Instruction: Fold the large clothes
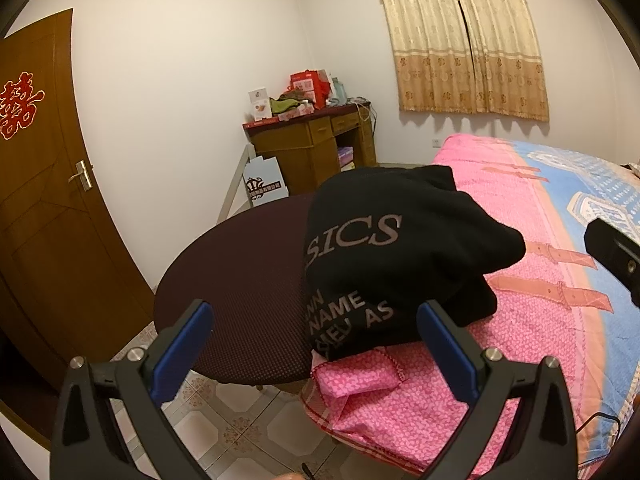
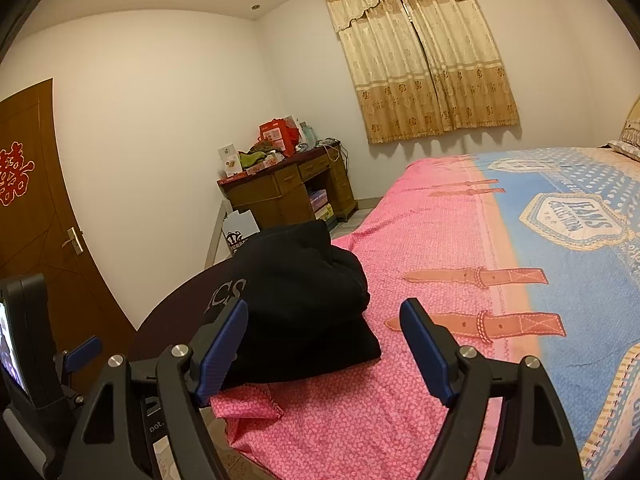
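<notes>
A black garment with grey lettering [image 1: 384, 256] lies folded in a bundle at the corner of the bed, partly over the round dark table [image 1: 232, 292]. It also shows in the right wrist view [image 2: 300, 304]. My left gripper [image 1: 316, 324] is open and empty, held back from the bundle's near side. My right gripper [image 2: 324, 320] is open and empty, just right of the bundle above the bedspread. The left gripper's blue fingers [image 2: 82, 354] show at the lower left of the right wrist view.
The bed has a pink and blue bedspread [image 2: 460, 272]. A wooden desk [image 1: 316, 148] piled with boxes stands by the far wall under a curtain [image 1: 464, 40]. A brown door [image 1: 44, 200] is at the left. Tiled floor [image 1: 240, 420] lies below.
</notes>
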A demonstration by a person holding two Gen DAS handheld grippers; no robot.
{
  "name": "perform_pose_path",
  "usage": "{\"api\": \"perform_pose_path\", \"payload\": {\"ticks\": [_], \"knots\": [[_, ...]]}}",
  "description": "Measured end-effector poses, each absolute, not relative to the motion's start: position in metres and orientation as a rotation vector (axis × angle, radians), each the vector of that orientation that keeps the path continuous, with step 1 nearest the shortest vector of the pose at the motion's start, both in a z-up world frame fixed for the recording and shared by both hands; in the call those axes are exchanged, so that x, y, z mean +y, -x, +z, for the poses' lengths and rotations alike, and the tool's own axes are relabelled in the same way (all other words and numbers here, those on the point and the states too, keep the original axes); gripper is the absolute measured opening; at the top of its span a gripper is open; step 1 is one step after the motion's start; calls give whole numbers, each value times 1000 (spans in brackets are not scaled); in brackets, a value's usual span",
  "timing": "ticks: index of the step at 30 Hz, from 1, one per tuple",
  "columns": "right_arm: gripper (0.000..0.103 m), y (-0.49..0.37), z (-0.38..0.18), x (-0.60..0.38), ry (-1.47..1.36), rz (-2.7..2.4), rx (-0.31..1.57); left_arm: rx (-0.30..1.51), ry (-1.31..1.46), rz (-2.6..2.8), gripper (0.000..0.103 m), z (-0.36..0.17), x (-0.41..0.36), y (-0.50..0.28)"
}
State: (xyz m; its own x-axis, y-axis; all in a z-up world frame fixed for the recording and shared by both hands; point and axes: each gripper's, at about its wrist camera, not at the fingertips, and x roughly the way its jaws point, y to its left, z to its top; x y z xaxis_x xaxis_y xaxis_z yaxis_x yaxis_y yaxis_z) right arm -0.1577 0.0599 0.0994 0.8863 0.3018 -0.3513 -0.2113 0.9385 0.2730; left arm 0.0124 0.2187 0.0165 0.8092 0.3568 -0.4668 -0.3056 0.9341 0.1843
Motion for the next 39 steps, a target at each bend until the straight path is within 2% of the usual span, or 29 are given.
{"api": "perform_pose_path", "payload": {"ticks": [39], "knots": [[79,158,95,57,-242,270,417,509,-30,263,103,19,235,-17]]}}
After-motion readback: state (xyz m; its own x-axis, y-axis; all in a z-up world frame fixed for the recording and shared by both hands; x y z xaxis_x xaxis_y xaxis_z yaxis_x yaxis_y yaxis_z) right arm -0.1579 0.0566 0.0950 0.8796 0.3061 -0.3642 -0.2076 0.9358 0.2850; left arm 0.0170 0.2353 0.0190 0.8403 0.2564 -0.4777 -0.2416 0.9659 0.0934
